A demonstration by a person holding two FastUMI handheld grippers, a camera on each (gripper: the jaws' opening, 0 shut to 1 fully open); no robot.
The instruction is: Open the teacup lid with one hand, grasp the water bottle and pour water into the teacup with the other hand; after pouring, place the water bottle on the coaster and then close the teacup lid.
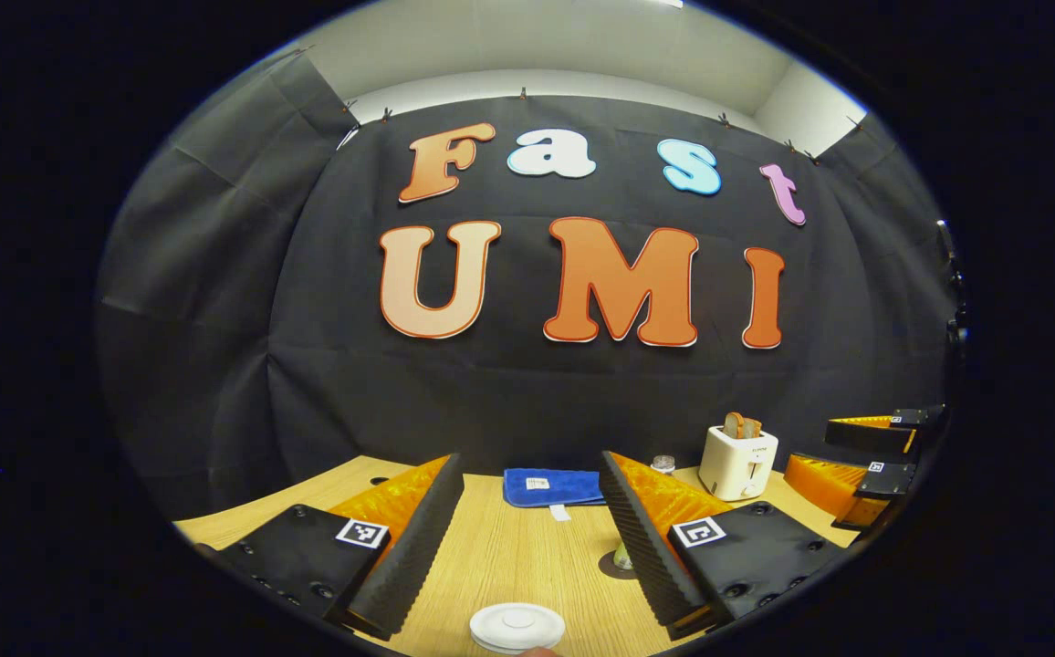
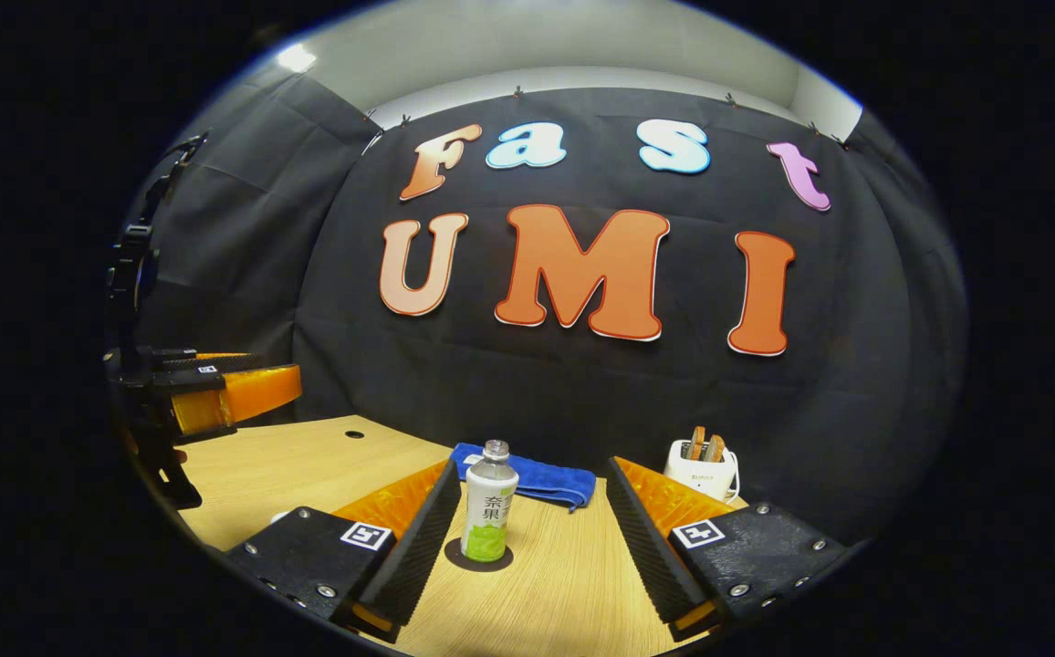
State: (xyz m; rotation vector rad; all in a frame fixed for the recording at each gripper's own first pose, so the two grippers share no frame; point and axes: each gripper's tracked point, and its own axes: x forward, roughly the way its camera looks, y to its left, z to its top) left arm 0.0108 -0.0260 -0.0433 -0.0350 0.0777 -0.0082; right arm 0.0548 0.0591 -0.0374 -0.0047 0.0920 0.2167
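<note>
The white round teacup lid (image 1: 517, 628) lies at the bottom edge of the left gripper view, just below the gap of my open left gripper (image 1: 530, 461). What is under the lid is hidden. The water bottle (image 2: 489, 502), clear with a green label, stands upright on a dark round coaster (image 2: 479, 557). It is between the fingers of my open right gripper (image 2: 533, 467), closer to the left one, and neither touches it. In the left gripper view the bottle (image 1: 663, 464) is mostly hidden behind my right finger (image 1: 646, 520).
A folded blue cloth (image 2: 527, 482) lies at the back of the wooden table (image 2: 308, 465). A white toaster (image 1: 737, 461) holding toast stands at the back right. The other gripper (image 1: 865, 452) hovers at the right; the left one (image 2: 217, 383) hovers far left.
</note>
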